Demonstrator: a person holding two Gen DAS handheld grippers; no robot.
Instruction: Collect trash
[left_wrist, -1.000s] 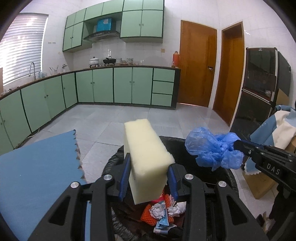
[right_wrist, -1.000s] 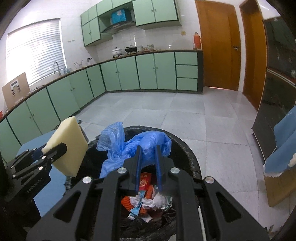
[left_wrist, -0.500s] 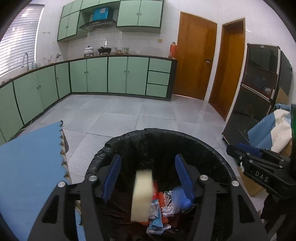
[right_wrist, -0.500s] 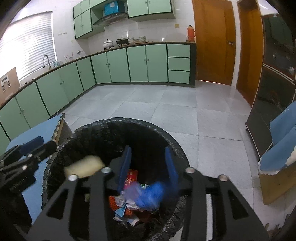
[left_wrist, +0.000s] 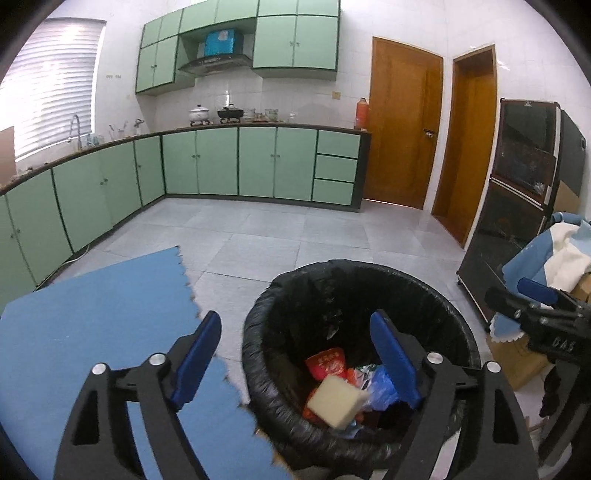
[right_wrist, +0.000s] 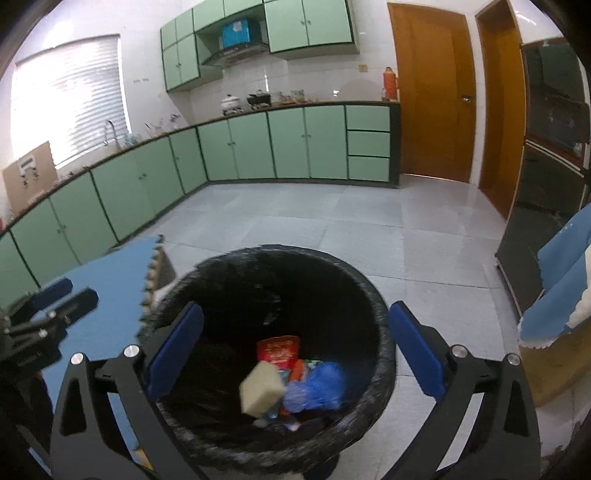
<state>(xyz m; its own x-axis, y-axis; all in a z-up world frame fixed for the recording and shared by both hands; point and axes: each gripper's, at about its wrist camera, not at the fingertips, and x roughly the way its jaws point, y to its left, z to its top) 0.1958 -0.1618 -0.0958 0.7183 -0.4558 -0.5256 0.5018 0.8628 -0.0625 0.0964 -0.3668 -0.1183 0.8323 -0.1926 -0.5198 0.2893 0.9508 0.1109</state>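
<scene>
Left wrist view: the floor (left_wrist: 295, 236) carries a blue mat (left_wrist: 92, 325) at 9 o'clock and the black-lined bin (left_wrist: 454, 306) at 6 o'clock. Inside the bin lie the yellow foam block (left_wrist: 336, 402) and blue plastic bag (left_wrist: 380, 387), on top of wrappers. Left gripper (left_wrist: 295, 354) and right gripper (right_wrist: 295, 349) fingers have just been opening; both stand wide, nothing between them. Judgement: both items deposited; no further loose trash is visible here.
</scene>
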